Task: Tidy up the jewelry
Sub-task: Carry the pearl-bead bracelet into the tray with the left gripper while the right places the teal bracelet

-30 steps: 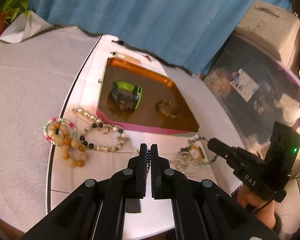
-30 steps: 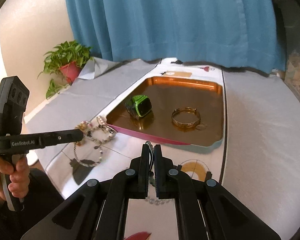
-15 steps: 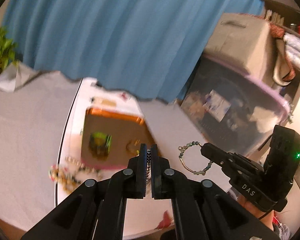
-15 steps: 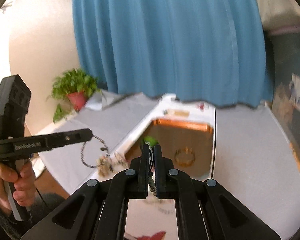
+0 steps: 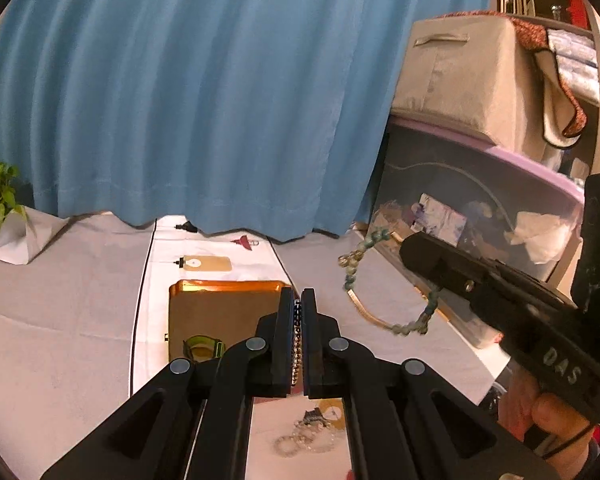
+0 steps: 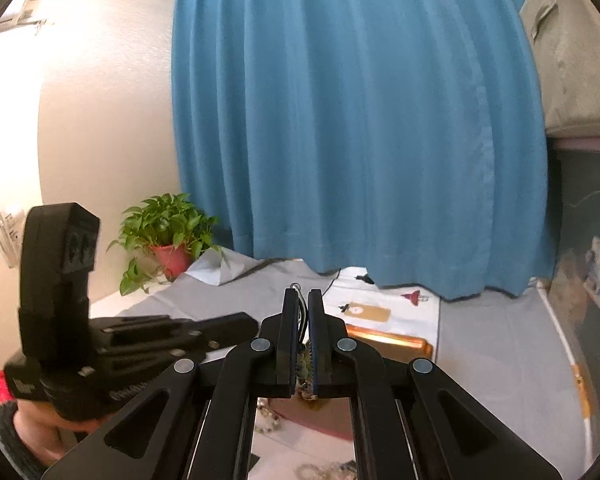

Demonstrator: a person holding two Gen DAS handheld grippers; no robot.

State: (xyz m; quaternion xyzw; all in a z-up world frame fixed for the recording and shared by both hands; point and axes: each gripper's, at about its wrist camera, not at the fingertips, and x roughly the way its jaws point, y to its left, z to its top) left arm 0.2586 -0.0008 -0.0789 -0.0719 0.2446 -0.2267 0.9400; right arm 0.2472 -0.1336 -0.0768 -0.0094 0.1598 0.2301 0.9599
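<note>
**Both grippers hold a bracelet clear of the table, with the copper tray below.**

The left gripper [image 5: 298, 322] is clamped on a dark-and-pale bead strand [image 5: 296, 344] pinched edge-on between its jaws. The right gripper [image 6: 303, 334] is closed on a green-beaded bracelet with a gold bar [image 5: 380, 292], which dangles freely beneath it so the loop hangs open and untangled. Below sits the copper tray [image 5: 220, 286], already holding a green smartwatch [image 5: 203, 346]. More bead bracelets [image 5: 304, 438] lie loose on the white mat [image 5: 204, 248], outside the tray. Holding each piece high likely keeps it from snagging the pile before it is set in the tray.
</note>
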